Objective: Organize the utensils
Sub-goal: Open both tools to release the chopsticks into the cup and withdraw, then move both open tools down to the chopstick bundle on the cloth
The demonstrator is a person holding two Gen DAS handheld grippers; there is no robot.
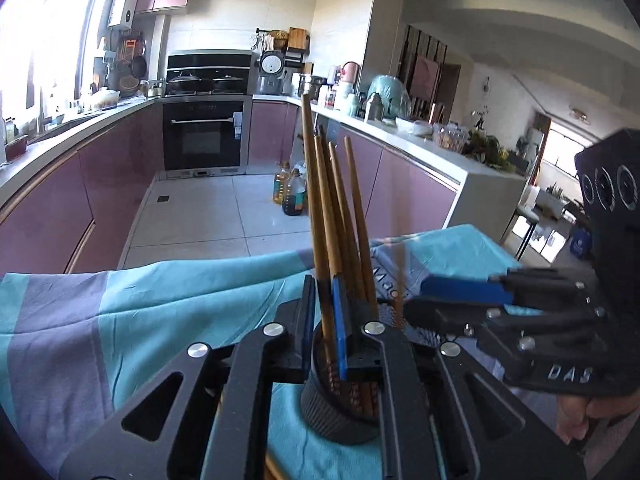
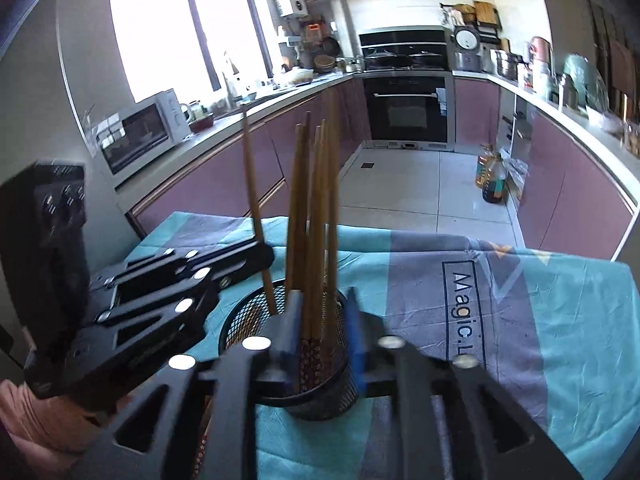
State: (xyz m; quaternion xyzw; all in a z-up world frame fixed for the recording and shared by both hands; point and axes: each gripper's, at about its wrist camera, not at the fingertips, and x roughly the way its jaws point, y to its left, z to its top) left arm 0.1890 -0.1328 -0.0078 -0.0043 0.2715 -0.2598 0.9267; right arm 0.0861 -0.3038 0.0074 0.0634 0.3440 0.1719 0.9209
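Note:
A black mesh cup (image 1: 336,412) (image 2: 240,320) stands on a teal and grey cloth (image 1: 140,300) (image 2: 520,320). Several brown chopsticks (image 1: 352,200) (image 2: 316,200) stand upright in it. My left gripper (image 1: 325,304) (image 2: 264,254) is just above the cup's rim, shut on one chopstick (image 1: 310,160) (image 2: 252,184) that leans away from the bundle. My right gripper (image 2: 324,320) (image 1: 416,300) comes in from the other side. Its jaws stand apart around the bundle, with a gap showing beside the right pad. The chopsticks' lower ends are hidden in the cup.
The cloth-covered table ends just beyond the cup, with tiled floor behind. Oil bottles (image 1: 294,196) (image 2: 492,180) stand on the floor by purple cabinets. A microwave (image 2: 140,136) sits on the left counter. A person's hand (image 1: 576,420) holds the right gripper.

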